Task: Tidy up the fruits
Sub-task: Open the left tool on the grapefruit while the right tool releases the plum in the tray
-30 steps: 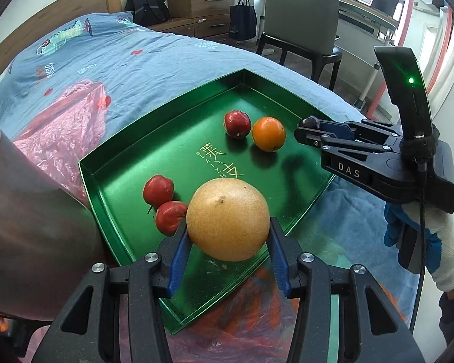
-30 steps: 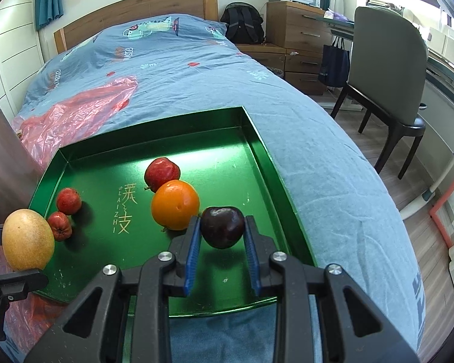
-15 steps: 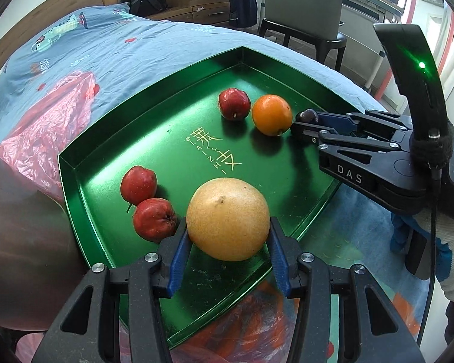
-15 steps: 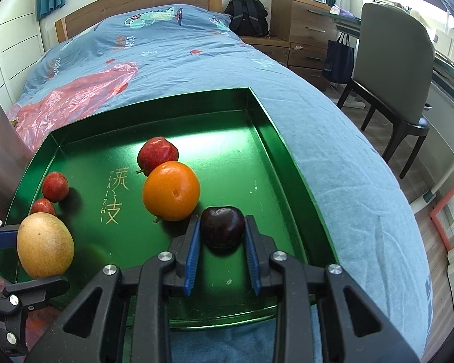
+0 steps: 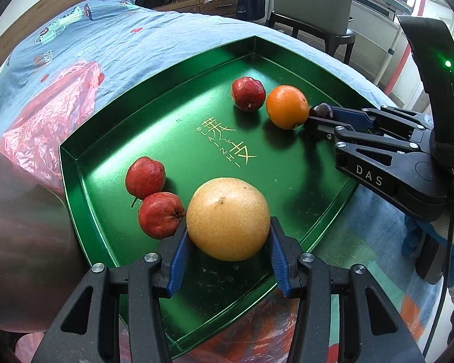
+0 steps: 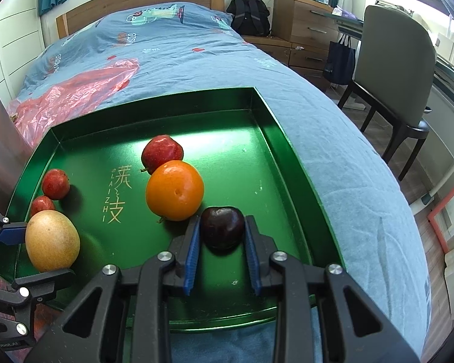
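Bright window daylight; glare on tray (image 6: 290, 154); fisheye-warped, dark edges.

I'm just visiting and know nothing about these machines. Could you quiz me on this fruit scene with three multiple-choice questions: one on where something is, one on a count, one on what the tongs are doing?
1. Where does the round orange fruit lie?
A. On the blue bedsheet
B. In the green metal tray, beside a red apple
C. On the grey chair

2. How many small red apples are in the tray?
A. Three
B. One
C. Five

3. What do the left tongs hold?
A. Nothing
B. A red plastic bag
C. The large yellow-brown round fruit

Answers:
1 B: the orange sits on the tray floor against the red apple.
2 A: two apples lie together at one side, one by the orange.
3 C: both blue pads press its sides, while the right tongs grip a dark purple plum.
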Available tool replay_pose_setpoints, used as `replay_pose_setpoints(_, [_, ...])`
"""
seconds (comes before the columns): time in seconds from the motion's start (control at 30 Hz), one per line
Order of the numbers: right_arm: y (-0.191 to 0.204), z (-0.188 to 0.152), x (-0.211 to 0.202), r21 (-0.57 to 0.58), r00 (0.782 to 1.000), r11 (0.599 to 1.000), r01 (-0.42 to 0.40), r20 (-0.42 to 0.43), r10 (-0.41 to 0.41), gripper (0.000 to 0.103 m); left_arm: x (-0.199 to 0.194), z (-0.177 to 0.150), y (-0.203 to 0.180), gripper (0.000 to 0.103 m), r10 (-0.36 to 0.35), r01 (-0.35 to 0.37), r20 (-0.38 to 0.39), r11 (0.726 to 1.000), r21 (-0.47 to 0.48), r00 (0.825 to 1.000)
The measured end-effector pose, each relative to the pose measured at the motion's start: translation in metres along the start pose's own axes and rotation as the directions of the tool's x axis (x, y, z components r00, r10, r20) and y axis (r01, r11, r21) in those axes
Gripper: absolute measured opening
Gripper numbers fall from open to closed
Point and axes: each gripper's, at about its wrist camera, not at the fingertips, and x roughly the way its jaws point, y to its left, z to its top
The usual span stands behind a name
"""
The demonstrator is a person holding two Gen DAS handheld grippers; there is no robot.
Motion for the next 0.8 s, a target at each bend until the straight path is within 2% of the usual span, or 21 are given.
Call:
replay_pose_setpoints(0.1, [0.001,0.000,-0.001,-0.001,1.000,1.000,0.010,-0.004,-0.010,0.001,-0.003,0.000,0.000,0.043,0.006,-0.006,0.004,1.000,0.002,1.000])
replay_pose_setpoints(0.2, [0.001,-0.001,-0.003,0.002,1.000,1.000,0.018,-0.004,-0.018,0.017,-0.009,-0.001,-0.004,0.044,0.015,-0.016,0.016,1.000,0.014,1.000])
replay_pose_setpoints(0.4, [-0.002,-0.001,-0.012,0.007,1.000,1.000,0.025,0.005,-0.025,0.037,-0.027,0.002,-0.008,0.048,0.032,-0.034,0.059,0.999,0.022,0.998])
replay_pose_setpoints(0.8, [0.001,0.002,-0.043,0.007,0.999,1.000,0.028,0.033,-0.028,0.039,-0.060,0.000,-0.018,0.049,0.033,-0.037,0.104,0.999,0.040,0.994])
